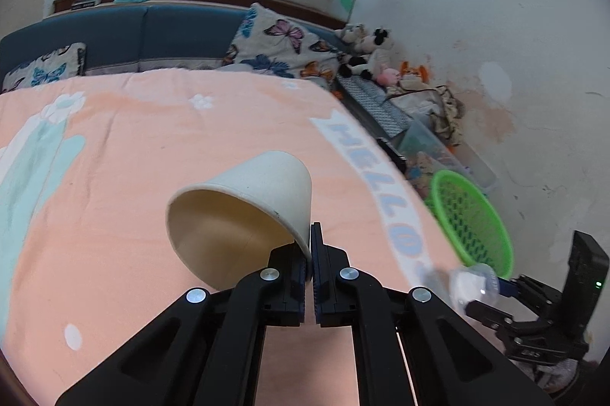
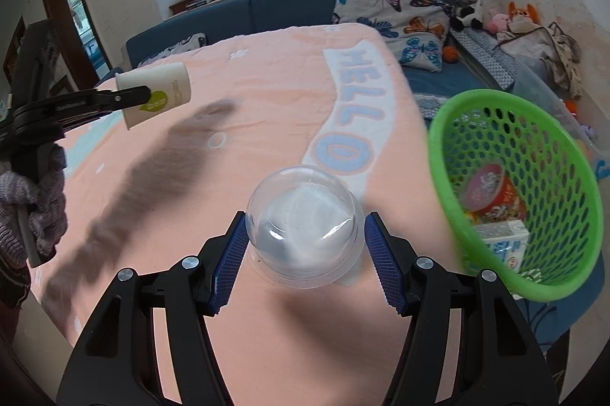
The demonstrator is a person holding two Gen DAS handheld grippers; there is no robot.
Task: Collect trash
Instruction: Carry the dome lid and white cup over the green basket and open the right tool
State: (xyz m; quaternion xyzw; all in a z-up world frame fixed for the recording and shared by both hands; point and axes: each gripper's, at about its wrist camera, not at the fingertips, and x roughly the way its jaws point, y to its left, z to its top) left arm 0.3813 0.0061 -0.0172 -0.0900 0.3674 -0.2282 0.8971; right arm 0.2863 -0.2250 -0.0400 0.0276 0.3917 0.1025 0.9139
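Observation:
A beige paper cup (image 1: 244,207) hangs tilted above the peach blanket, its mouth toward the camera. My left gripper (image 1: 312,246) is shut on its rim. From the right wrist view the same cup (image 2: 164,89) shows a green logo, pinched by the left gripper (image 2: 146,95). A clear plastic dome cup (image 2: 305,227) sits upside down between the blue pads (image 2: 232,249) of my right gripper (image 2: 305,217), which press on its sides. In the left wrist view that clear cup (image 1: 474,282) is held at the bed's right edge.
A green mesh basket (image 2: 492,95) stands beside the bed's right edge, holding a red tub and a white carton; it also shows as the basket (image 1: 476,215). Pillows, plush toys and clutter lie along the far wall. A gloved hand (image 2: 34,200) holds the left tool.

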